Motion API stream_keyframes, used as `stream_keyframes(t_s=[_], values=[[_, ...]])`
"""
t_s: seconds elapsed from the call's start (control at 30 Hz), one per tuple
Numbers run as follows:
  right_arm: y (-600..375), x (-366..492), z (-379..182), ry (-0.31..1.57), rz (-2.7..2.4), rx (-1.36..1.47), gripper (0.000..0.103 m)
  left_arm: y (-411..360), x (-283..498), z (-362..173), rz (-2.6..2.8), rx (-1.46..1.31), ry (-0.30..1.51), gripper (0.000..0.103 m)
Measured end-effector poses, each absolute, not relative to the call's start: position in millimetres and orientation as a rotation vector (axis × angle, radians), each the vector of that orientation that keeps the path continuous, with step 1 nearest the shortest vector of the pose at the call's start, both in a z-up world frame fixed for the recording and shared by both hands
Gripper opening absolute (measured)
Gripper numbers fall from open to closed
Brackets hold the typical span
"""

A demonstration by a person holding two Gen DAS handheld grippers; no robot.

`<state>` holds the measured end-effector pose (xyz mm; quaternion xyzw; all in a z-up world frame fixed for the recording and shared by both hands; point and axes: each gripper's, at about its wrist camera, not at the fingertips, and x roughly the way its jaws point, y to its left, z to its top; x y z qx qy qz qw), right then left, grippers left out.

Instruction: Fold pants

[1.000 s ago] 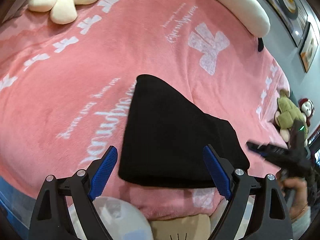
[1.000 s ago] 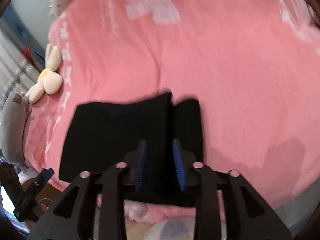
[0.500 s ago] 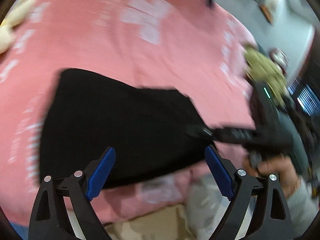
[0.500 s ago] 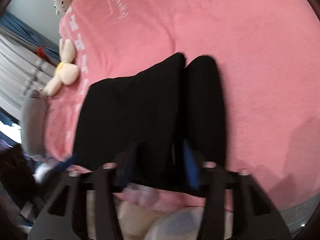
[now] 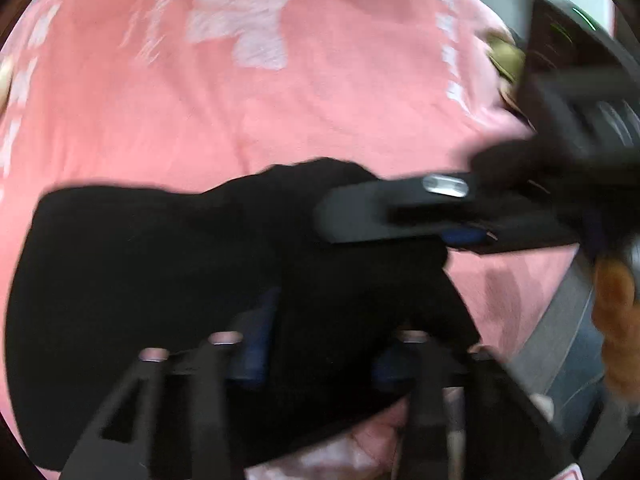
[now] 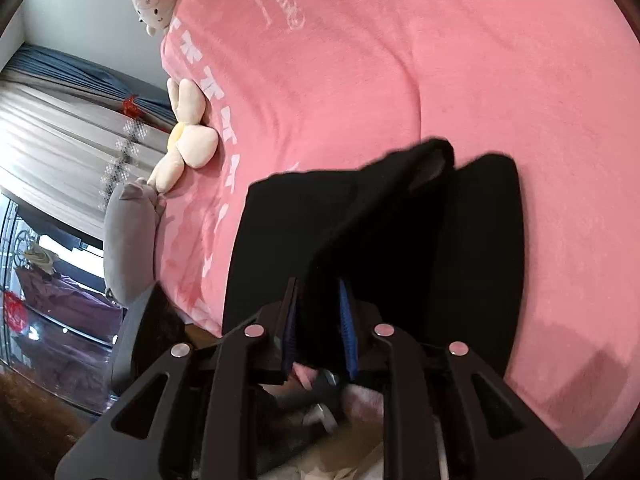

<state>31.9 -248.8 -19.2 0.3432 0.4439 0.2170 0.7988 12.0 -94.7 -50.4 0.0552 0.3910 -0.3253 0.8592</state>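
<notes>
Black fabric fills the lower half of both views: the pants (image 6: 400,240) lie partly folded near the near edge of a bed covered with a pink blanket (image 6: 400,80) printed with white marks. In the right wrist view the right claw (image 6: 318,320) is nearly closed, its blue pads (image 6: 349,328) pinching a raised ridge of the pants' near edge, so the cloth lifts into a fold that runs away from the claw while a second flat panel lies just to its right. In the left wrist view, which is blurred, the left claw (image 5: 320,344) has its jaws closing, with a bunch of the black cloth between them; the blur hides whether the pads already press on it. The right claw (image 5: 384,216) also shows there, reaching in from the right across the top edge of the pants, with part of a hand (image 5: 612,312) at the frame's edge. A cream flower-shaped plush (image 6: 188,144) and a grey plush (image 6: 128,240) rest along the bed's left side, well apart from the pants.
</notes>
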Motion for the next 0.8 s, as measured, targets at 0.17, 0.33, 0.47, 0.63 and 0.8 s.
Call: stream_keyframes(t_s=[0.17,0.33,0.47,0.63,0.8], values=[[-255.4,0.2,13.8,0.798,0.322,0.567,0.041,6.2,42.6,-4.8,-0.650,-0.309,0.807,0.013],[-176.6,-11.1,11.1,0.862,0.256,0.161,0.064,126.4,35.9,56.7,-0.460,-0.465,0.645,0.013],[-92.8,4.8,-4.5,0.884,0.366,-0.011,0.064,176.9,28.9,71.3,-0.332,-0.434,0.604,0.013],[-16.9,37.0,-46.3,0.995,0.394,-0.225,0.072,206.1,21.0,58.4,-0.256,-0.412,0.637,0.014],[18.8,38.2,-60.6,0.906,0.349,-0.391,0.080,213.0,29.8,47.0,-0.235,-0.444,0.654,0.014]])
